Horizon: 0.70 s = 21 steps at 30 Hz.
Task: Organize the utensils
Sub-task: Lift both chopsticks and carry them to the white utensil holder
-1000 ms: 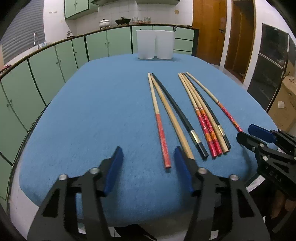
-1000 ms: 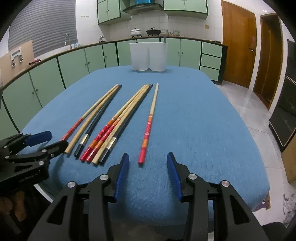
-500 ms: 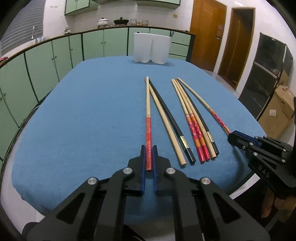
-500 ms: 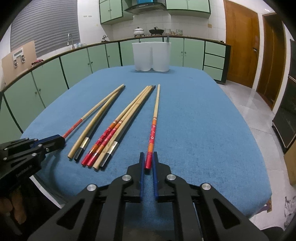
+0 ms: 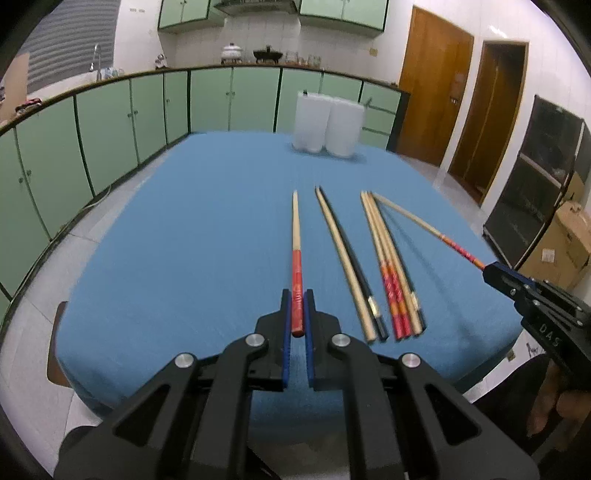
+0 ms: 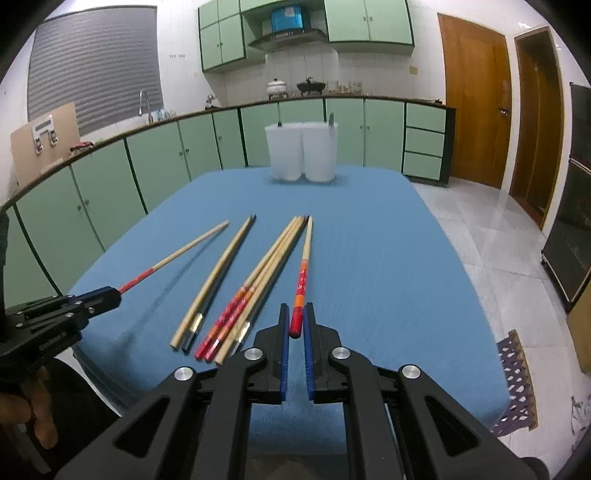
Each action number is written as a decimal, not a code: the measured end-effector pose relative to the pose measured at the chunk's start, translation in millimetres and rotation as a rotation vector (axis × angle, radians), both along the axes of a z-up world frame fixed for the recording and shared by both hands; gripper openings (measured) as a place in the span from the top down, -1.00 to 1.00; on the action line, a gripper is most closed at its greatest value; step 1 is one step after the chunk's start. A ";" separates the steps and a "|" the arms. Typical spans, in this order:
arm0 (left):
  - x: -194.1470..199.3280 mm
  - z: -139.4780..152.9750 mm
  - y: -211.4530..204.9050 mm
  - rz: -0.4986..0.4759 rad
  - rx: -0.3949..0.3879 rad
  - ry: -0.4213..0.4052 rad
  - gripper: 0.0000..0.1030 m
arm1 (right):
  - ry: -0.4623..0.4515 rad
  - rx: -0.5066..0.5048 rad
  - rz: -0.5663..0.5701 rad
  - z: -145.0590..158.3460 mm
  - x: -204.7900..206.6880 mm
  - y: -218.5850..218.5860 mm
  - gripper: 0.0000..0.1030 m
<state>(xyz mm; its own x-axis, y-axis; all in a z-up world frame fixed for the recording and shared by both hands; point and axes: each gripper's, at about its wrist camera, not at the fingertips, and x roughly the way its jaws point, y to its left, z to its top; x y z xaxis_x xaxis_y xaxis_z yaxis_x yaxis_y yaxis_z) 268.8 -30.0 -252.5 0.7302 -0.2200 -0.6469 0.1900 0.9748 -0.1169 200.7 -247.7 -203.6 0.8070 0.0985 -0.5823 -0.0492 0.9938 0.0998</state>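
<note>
Two tongs, left [image 5: 297, 308] and right [image 6: 296, 321], each clamp one chopstick; five chopsticks [image 5: 391, 273] lie at one o'clock on the tabletop [image 5: 184, 240].

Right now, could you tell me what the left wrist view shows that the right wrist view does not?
Only the left wrist view: a cardboard box on the floor at the right edge. Only the right wrist view: a patterned floor mat and a blue box above the range hood. Both: the blue table, two white containers, loose chopsticks, and each tongs shut on a red-handled chopstick.

Blue-clothed table [image 5: 184, 258], five chopsticks [image 5: 384, 266] lying on it, two white containers [image 6: 301, 153] at far end
</note>
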 end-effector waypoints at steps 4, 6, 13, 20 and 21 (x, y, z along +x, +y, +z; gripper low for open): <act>-5.6 21.8 4.9 0.007 -0.018 -0.040 0.90 | -0.040 0.002 0.000 18.4 -2.4 -1.2 0.86; -7.7 34.9 7.5 0.009 -0.025 -0.067 0.90 | -0.055 0.000 0.001 26.0 -2.5 -1.2 0.86; -4.8 73.8 8.9 -0.014 -0.027 -0.132 0.90 | -0.098 -0.019 0.015 60.5 6.1 -2.3 0.88; 16.3 99.1 8.6 -0.057 -0.020 -0.142 0.90 | -0.078 -0.031 0.031 93.4 36.0 -11.3 0.89; 21.4 102.6 7.9 -0.064 -0.018 -0.140 0.90 | -0.073 -0.033 0.035 98.0 41.3 -11.1 0.89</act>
<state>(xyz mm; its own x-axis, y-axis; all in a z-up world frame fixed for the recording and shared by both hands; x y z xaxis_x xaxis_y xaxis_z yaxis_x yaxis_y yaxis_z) 290.1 -22.1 -149.8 0.7970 -0.2797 -0.5353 0.2676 0.9581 -0.1022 242.0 -258.7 -105.6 0.8441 0.1091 -0.5250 -0.0901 0.9940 0.0617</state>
